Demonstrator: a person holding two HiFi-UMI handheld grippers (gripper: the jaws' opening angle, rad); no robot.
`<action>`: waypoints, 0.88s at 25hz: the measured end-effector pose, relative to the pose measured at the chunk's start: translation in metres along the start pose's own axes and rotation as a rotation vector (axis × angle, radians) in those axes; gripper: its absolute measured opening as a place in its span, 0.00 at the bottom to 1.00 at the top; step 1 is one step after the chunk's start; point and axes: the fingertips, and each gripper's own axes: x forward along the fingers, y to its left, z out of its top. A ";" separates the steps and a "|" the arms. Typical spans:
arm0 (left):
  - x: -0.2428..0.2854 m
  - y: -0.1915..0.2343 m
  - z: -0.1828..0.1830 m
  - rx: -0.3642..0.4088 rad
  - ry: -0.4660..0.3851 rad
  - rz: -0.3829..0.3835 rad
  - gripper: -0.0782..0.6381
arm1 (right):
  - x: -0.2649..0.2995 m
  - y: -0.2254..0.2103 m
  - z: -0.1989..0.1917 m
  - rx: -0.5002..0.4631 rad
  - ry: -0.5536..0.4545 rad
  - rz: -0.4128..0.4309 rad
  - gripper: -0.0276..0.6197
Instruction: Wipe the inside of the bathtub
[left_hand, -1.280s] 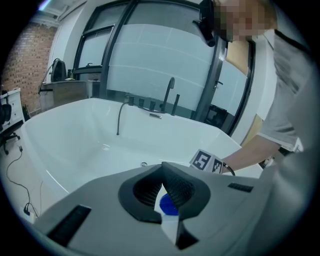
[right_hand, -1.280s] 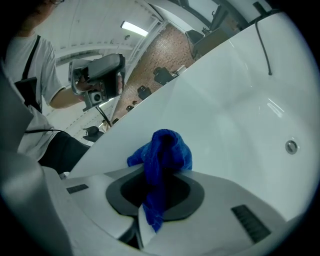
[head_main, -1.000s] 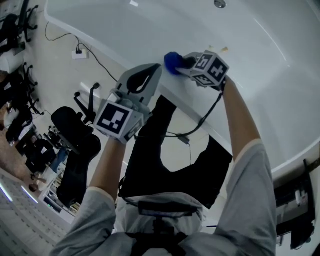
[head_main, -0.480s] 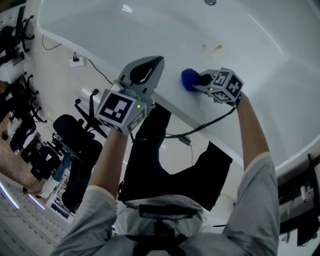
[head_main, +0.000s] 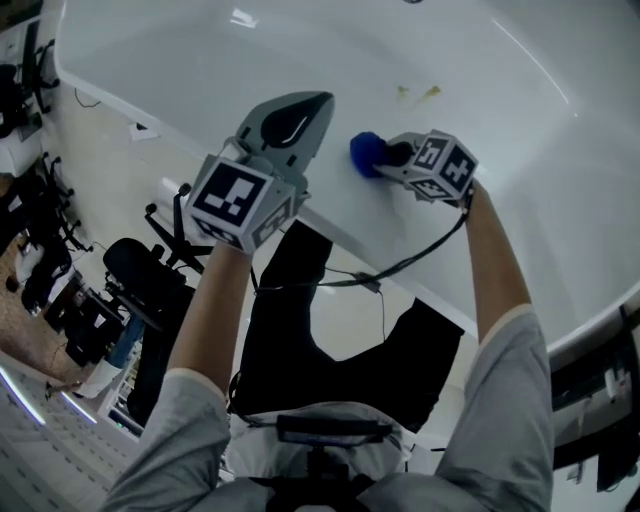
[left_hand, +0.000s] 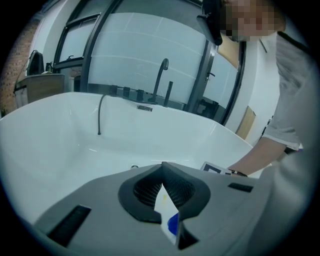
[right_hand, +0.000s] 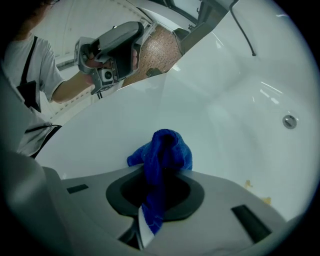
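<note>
The fingers of the right gripper (right_hand: 159, 176) are clamped on a blue cloth (right_hand: 165, 150). Its bunched end seems to lie against the inner wall of the white bathtub (head_main: 530, 120), near some yellowish marks (head_main: 418, 93). The cloth looks soft, light and limp, so a firm pinch at its gathered middle likely suits it best. The left gripper (left_hand: 162, 170), fingers together on nothing, hovers above the tub's rim.
</note>
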 end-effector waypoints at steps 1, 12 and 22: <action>0.003 0.002 0.001 0.000 -0.003 0.002 0.11 | 0.006 -0.006 0.012 -0.013 -0.007 0.000 0.13; 0.010 0.023 -0.001 0.036 0.020 0.007 0.11 | 0.049 -0.043 0.073 0.000 -0.082 0.031 0.13; 0.050 0.014 -0.016 0.084 0.113 -0.107 0.11 | 0.006 -0.049 -0.058 0.175 0.052 -0.001 0.13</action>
